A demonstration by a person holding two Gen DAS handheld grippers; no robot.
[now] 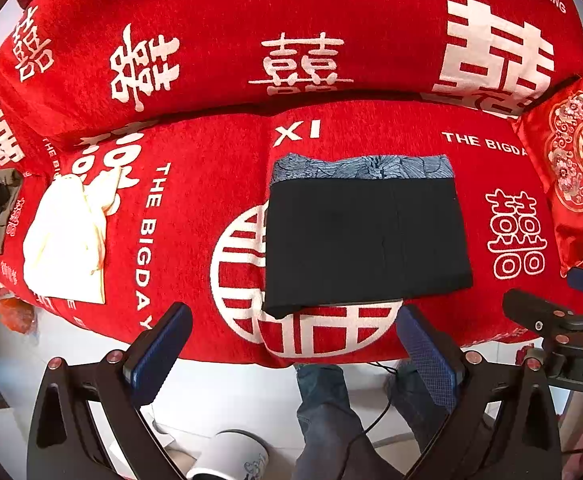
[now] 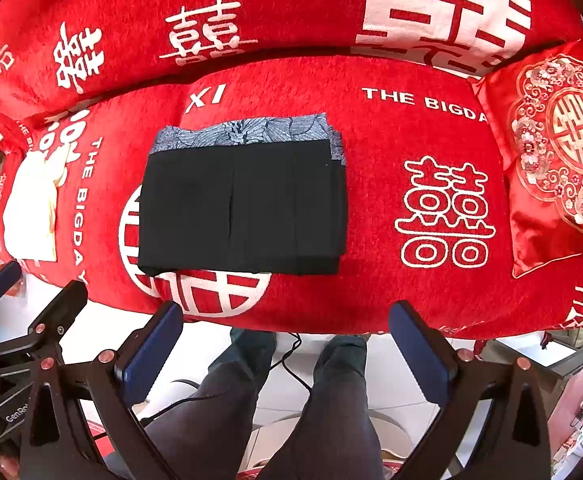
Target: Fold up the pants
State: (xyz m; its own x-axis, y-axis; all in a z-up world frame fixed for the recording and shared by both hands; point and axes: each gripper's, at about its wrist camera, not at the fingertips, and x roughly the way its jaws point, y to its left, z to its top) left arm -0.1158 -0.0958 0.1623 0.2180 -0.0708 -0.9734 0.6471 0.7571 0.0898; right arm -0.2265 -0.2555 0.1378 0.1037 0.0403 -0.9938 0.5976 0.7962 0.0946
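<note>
Black pants lie folded into a flat rectangle on the red sofa seat, on top of a folded blue patterned garment whose far edge shows. My left gripper hangs open in front of the seat's front edge, below the pants, holding nothing. My right gripper is also open and empty, in front of the seat edge and apart from the pants.
A cream cloth lies on the seat's left. A red embroidered cushion leans at the right end. A person's legs stand on the white floor below. A white cup sits on the floor.
</note>
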